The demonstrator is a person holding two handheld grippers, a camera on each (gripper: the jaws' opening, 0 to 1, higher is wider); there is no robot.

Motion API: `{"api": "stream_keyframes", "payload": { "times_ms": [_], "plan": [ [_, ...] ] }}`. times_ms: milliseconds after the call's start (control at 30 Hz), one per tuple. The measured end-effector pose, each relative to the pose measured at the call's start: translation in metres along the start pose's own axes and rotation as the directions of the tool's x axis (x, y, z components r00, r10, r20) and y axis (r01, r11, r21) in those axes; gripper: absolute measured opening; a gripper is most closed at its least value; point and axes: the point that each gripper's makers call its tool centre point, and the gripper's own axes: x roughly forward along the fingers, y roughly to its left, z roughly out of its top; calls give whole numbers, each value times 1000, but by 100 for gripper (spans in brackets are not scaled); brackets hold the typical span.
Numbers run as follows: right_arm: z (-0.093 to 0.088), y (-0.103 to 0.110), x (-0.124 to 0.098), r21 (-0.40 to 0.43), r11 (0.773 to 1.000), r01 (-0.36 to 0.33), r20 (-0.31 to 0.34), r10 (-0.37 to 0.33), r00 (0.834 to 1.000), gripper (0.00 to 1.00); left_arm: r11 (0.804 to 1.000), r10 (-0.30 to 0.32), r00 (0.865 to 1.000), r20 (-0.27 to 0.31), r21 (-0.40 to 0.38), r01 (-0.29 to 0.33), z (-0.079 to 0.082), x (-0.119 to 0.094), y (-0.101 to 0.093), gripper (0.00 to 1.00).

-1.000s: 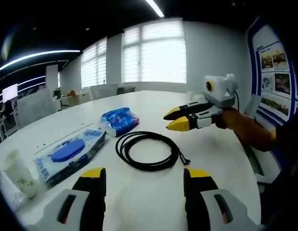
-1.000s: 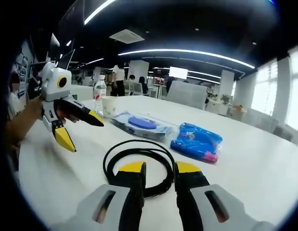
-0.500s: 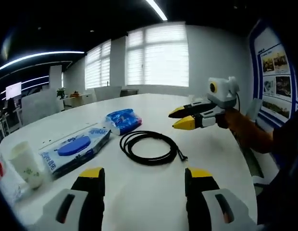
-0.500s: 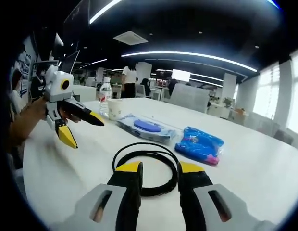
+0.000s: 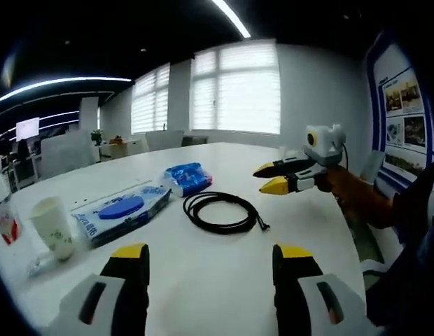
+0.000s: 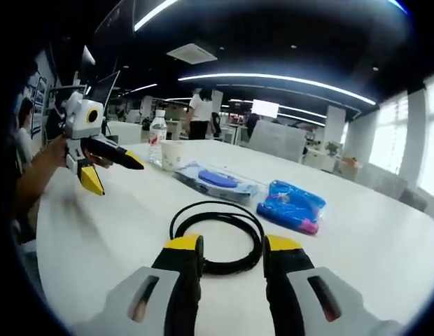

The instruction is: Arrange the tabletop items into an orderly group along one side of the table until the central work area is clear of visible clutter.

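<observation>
Your left gripper [image 5: 206, 262] hovers over the wide white desk [image 5: 203, 294] with its jaws spread and nothing between them. Ahead of them lies the coiled black cable [image 5: 221, 211]; beyond it to the left sit a flat blue-and-white wipes pack [image 5: 121, 210], a crinkled blue plastic packet [image 5: 185, 178] and a white paper cup [image 5: 53, 226]. Your right gripper [image 6: 232, 252] also has parted, empty jaws, the cable [image 6: 218, 235] just past their tips. Around you is an open office with blinded windows [image 5: 234, 91] and ceiling light strips [image 6: 273, 77].
</observation>
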Motion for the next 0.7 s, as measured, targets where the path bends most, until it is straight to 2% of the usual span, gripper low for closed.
{"api": "stream_keyframes", "payload": {
  "times_ms": [433,700],
  "plan": [
    [-5,4,-8,-7,1000,0,-4,0,1000,36,998,54,998,37,-11,-54,-6,-26,7,75],
    [2,9,-18,-7,1000,-2,15,2,1000,41,996,84,995,57,-16,-83,-9,-46,9,80]
  ]
}}
